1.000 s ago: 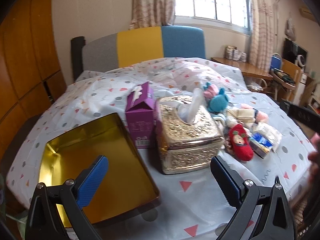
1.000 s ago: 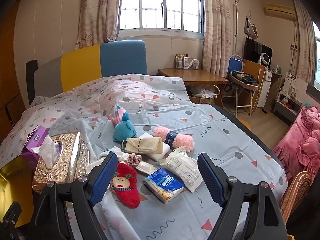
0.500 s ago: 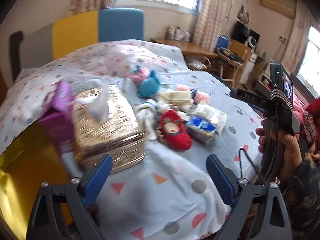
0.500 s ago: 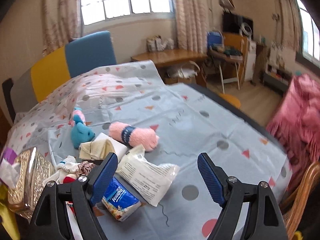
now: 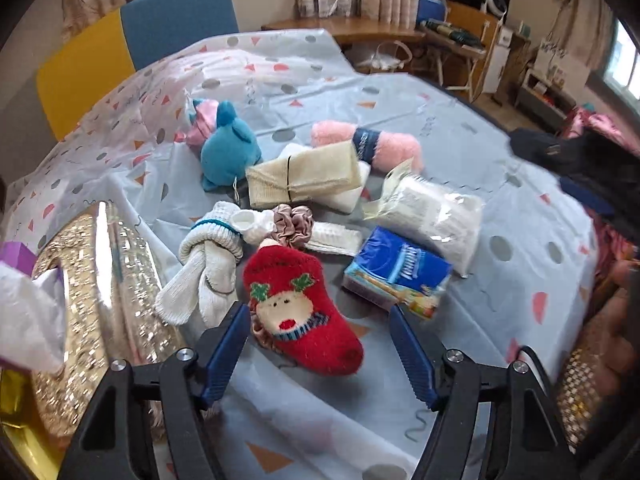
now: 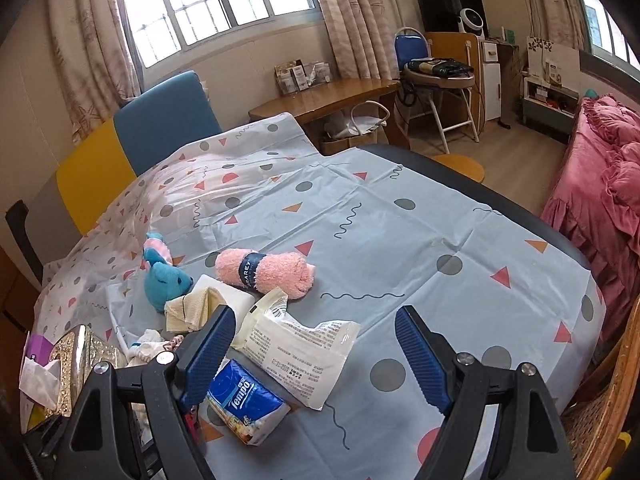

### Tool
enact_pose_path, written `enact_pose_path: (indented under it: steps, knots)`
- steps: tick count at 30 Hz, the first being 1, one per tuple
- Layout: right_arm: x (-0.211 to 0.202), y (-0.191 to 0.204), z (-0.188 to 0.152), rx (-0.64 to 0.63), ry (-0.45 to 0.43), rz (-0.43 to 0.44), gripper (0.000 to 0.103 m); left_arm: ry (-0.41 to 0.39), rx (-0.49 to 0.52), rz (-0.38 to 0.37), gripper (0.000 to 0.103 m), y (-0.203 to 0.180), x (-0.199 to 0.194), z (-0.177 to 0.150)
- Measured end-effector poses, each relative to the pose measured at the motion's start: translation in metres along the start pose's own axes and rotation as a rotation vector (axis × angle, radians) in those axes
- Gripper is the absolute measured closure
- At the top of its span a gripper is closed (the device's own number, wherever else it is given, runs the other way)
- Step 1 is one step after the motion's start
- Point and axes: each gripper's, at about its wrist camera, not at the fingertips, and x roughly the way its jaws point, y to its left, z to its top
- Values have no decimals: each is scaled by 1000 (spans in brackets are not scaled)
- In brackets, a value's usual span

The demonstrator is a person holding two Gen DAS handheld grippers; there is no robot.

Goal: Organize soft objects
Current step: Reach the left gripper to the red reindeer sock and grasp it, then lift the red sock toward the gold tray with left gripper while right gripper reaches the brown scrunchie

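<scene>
Looking down my left hand-held gripper (image 5: 318, 342), I've got the red reindeer sock (image 5: 304, 312) sitting right between the blue pads, which have just been closing but aren't touching it. It lies on the bench (image 5: 520, 184) beside the white socks (image 5: 208, 268) and the blue tissue pack (image 5: 396, 272). My right hand-held gripper (image 6: 310, 354) hangs wide open over the white plastic packet (image 6: 300, 352), gripping nothing.

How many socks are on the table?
2, maybe more hidden: a red Christmas sock nearest the left gripper, and a white sock bundle beside it, next to the gold tissue box.
</scene>
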Motion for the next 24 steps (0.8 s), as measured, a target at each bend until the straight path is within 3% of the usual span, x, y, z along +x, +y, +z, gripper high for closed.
enact_pose_path:
  steps: [2, 4, 6, 8, 14, 18, 21, 24]
  knots:
    - [0, -1, 0, 9, 3, 11, 19, 24, -3, 21, 33, 1, 14, 3]
    - [2, -3, 1, 18, 10, 18, 19, 41, -1, 33, 43, 0, 28, 6]
    - [3, -3, 1, 23, 17, 21, 19, 44, 15, 42, 75, 0, 36, 6]
    - [4, -3, 0, 20, 22, 21, 19, 36, -6, 14, 89, 7, 35, 2]
    - [7, 3, -2, -7, 40, 52, 19, -43, -60, -120, 94, 28, -3, -11]
    - [10, 13, -6, -44, 70, 89, 20, -77, -81, -167, 98, 35, -24, -19]
    - [15, 19, -10, -67, 106, 126, 25, -113, -57, -177, 98, 33, -43, -29]
    - [24, 30, -17, -116, 165, 139, 28, -95, -26, -165, 98, 28, -44, -41]
